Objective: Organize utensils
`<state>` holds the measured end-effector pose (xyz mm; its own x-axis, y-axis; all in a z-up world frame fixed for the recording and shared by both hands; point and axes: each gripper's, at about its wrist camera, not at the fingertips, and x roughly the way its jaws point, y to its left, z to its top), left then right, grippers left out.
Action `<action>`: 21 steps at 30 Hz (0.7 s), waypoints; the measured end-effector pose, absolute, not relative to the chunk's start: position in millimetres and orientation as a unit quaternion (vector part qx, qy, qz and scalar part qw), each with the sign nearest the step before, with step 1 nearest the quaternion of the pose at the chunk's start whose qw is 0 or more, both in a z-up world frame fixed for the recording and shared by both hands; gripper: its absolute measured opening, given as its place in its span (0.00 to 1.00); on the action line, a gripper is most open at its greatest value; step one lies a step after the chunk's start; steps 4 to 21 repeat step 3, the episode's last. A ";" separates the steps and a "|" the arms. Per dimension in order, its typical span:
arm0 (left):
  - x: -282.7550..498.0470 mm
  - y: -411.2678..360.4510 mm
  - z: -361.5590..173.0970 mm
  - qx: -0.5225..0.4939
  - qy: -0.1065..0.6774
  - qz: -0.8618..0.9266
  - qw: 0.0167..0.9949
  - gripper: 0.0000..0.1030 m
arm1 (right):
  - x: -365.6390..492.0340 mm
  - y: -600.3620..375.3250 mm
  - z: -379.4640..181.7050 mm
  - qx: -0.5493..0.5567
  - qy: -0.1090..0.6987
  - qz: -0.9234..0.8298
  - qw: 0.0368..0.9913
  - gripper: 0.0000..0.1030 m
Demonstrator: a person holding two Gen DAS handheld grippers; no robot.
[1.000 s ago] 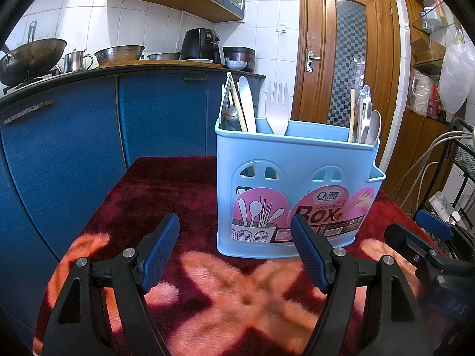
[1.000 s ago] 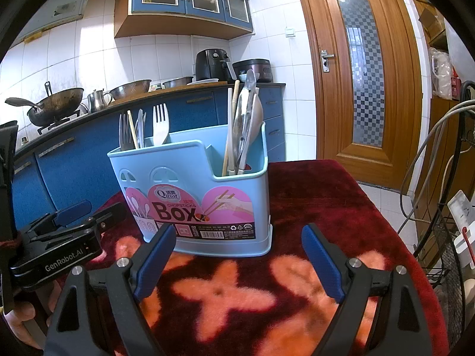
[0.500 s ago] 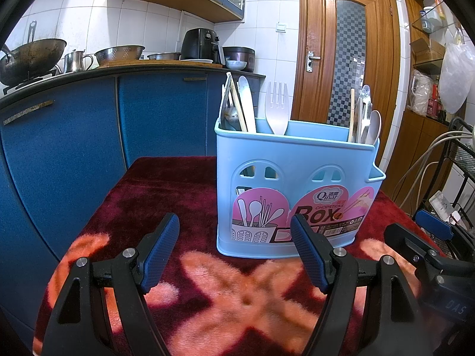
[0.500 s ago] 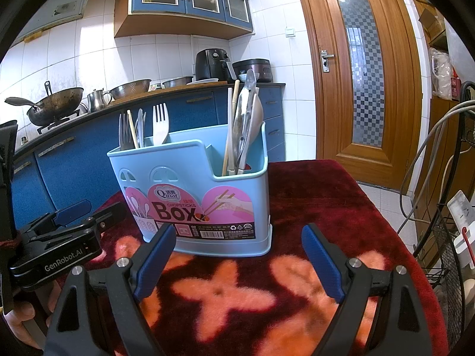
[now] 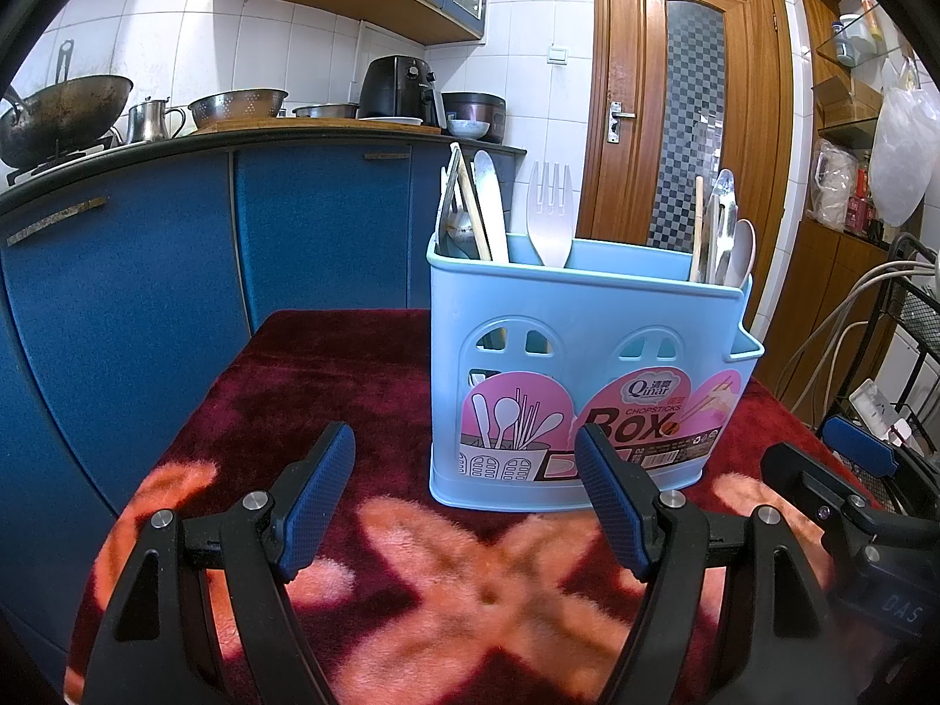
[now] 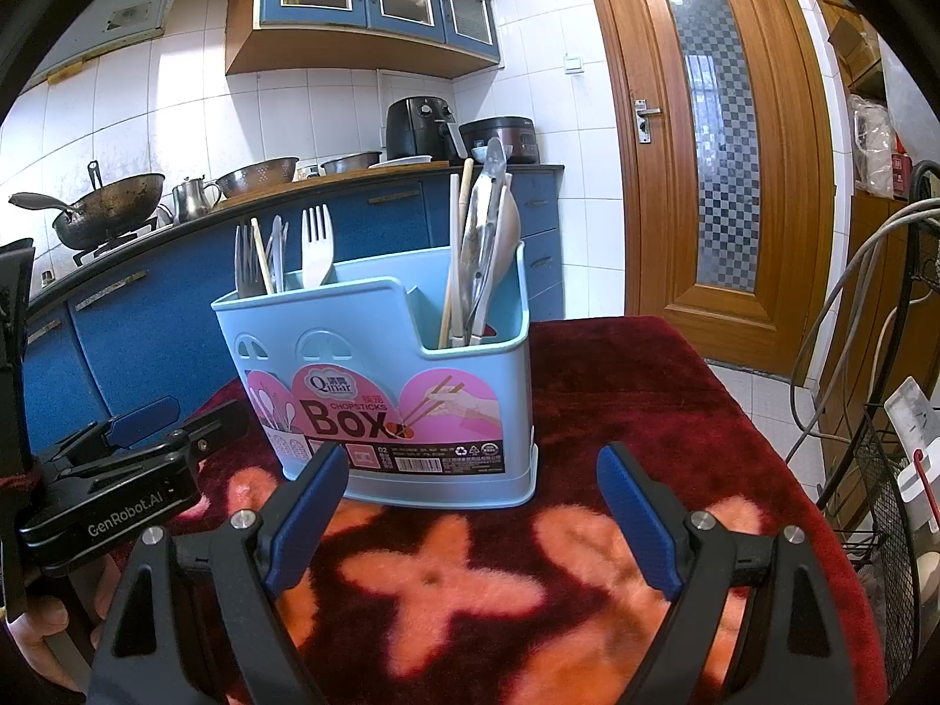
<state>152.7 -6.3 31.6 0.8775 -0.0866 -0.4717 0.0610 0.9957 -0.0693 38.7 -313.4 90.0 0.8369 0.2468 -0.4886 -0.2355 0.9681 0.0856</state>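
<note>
A light blue utensil box [image 5: 587, 364] labelled "BOX" stands upright on the table; it also shows in the right wrist view [image 6: 388, 376]. A white plastic fork [image 5: 549, 214], chopsticks and metal cutlery stand in its left compartment. A spoon [image 5: 741, 252], tongs and chopsticks [image 6: 479, 247] stand in the lower right compartment. My left gripper [image 5: 467, 499] is open and empty, just in front of the box. My right gripper [image 6: 470, 514] is open and empty, in front of the box's right half. Each gripper shows at the other view's edge.
The table is covered by a dark red plush cloth with orange flowers [image 6: 617, 388]. Blue kitchen cabinets [image 5: 147, 270] with a wok, pots and an air fryer stand behind. A wooden door [image 6: 717, 135] and a wire rack with cables [image 6: 881, 470] are at the right.
</note>
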 end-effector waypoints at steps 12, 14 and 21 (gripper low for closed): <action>152.7 -5.9 31.6 -0.026 0.245 -0.038 0.968 0.76 | 38.8 -313.4 90.0 0.011 0.256 0.126 0.958 0.86; 152.7 -5.9 31.6 -0.026 0.245 -0.038 0.968 0.76 | 38.8 -313.4 90.0 0.011 0.256 0.126 0.958 0.86; 152.7 -5.9 31.6 -0.026 0.245 -0.038 0.968 0.76 | 38.8 -313.4 90.0 0.011 0.256 0.126 0.958 0.86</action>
